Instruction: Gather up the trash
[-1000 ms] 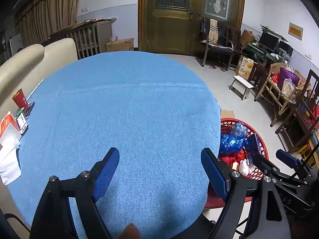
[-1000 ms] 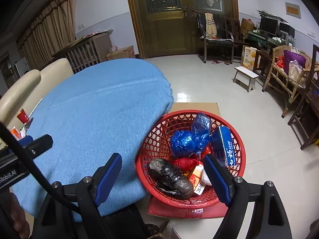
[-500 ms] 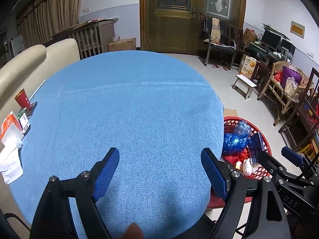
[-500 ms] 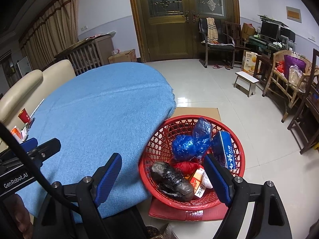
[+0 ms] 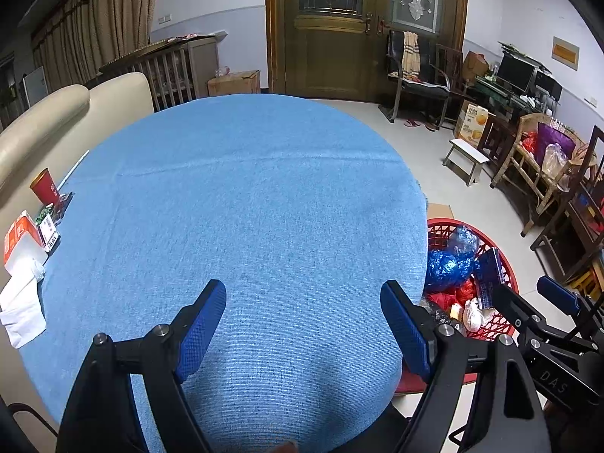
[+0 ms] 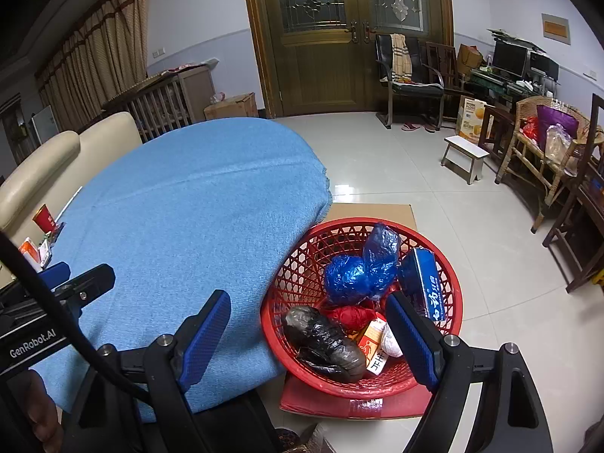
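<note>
Both grippers are released, fingers spread and holding nothing. The left gripper (image 5: 304,315) hangs over the blue-covered counter (image 5: 245,207); its view alone shows white tissues (image 5: 20,302) at the counter's left edge. The right gripper (image 6: 307,326) sits over the red basket (image 6: 451,309) on the floor beside the counter, where the trash lies: a blue bag (image 6: 358,268), a black bag (image 6: 321,338) and a blue carton (image 6: 424,279).

Red lattice basket (image 6: 451,302) is sitting on the floor beside the blue-covered surface (image 6: 181,226), holding the trash. Crumpled blue plastic bag (image 6: 358,268) is lying uppermost; blue printed packet (image 6: 424,279) is leaning against the right wall; black bag (image 6: 321,339) and red wrapper (image 6: 349,315) are lying lower down.
</note>
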`<state>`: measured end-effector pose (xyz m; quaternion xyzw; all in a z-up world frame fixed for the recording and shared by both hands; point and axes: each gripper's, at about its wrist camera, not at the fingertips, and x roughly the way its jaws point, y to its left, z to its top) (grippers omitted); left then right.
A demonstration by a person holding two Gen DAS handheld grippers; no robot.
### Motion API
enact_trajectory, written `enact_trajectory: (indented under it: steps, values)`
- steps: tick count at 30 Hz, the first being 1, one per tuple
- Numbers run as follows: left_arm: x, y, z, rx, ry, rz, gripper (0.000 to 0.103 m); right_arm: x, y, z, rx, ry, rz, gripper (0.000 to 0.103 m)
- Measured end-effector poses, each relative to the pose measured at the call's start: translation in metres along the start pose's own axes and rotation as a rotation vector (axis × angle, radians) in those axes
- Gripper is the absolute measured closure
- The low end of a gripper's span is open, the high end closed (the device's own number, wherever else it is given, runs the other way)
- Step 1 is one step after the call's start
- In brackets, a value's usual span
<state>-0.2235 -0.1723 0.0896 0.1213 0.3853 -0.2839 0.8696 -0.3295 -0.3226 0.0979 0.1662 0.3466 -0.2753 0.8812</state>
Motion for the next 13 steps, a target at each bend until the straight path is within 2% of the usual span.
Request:
enact_trajectory:
  steps: [13]
  values:
    - [-0.0008,-0.0015,-0.0007,0.003,-0.003,-0.011,0.019,0.0011,-0.0003,-0.0004,-0.001,0.003,0.0,0.017]
